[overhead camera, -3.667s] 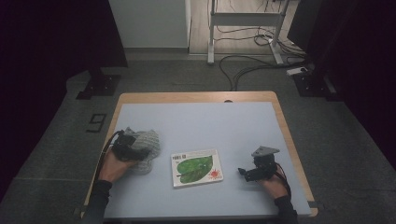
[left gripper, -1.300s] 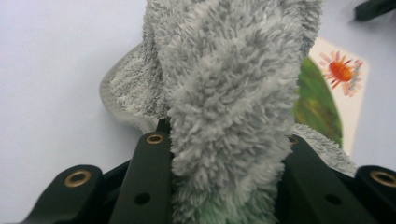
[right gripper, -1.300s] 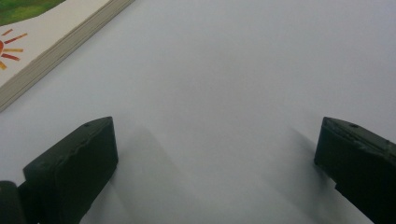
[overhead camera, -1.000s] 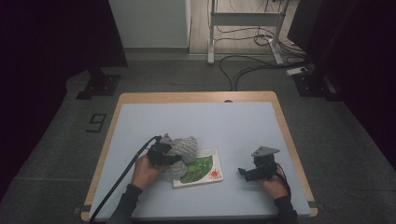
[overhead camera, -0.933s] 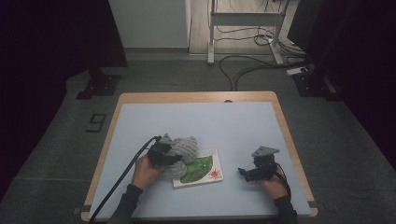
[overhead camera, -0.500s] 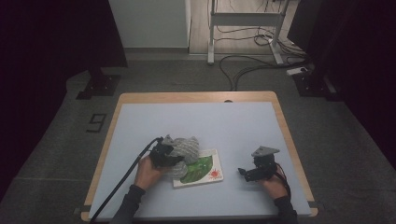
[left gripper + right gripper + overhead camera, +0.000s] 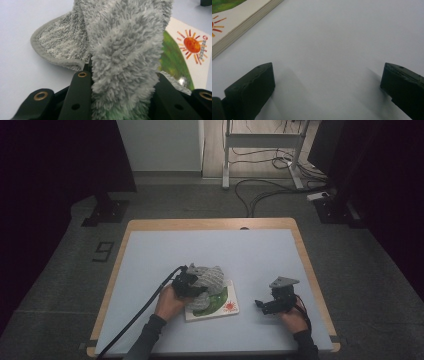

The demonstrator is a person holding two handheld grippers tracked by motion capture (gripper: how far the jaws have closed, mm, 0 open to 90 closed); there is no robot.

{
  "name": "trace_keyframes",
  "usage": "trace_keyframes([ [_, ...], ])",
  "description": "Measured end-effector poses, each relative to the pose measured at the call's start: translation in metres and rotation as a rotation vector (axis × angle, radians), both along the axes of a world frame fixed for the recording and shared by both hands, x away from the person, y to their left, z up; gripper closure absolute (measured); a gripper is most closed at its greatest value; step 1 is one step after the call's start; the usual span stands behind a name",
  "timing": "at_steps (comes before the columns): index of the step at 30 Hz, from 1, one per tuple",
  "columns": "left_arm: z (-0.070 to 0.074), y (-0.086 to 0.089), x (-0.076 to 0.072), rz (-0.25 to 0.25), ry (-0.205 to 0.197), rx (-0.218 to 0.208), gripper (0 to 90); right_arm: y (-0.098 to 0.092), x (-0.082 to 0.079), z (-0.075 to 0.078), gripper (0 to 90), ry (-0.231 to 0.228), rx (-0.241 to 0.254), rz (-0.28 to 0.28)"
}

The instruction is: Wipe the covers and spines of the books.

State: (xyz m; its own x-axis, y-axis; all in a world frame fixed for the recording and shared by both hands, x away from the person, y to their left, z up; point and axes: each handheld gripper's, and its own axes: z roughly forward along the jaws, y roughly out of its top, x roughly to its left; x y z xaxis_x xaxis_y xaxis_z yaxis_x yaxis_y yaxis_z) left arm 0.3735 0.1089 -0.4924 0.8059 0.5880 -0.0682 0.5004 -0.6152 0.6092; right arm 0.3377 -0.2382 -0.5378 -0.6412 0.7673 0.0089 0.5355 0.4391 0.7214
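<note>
Grey cloth (image 7: 207, 279): I grip it in the left gripper (image 7: 186, 285), over the book (image 7: 222, 304).
Right gripper (image 7: 265, 306): wide, idle.
Risk: my dragging could shove the book.

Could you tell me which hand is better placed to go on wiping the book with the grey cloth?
Left: its gripper is shut on the fluffy grey cloth, over the white picture book. The right gripper rests open beside it.
</note>
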Motion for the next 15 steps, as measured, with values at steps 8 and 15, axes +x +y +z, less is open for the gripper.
trace_keyframes([
  [8,0.0,-0.021,0.005,-0.026,0.002,0.011,69.7,0.0,0.0,0.0,0.0,0.0,0.0,0.0],
  [15,0.0,-0.039,0.009,-0.045,0.002,0.018,69.7,0.0,0.0,0.0,0.0,0.0,0.0,0.0],
])
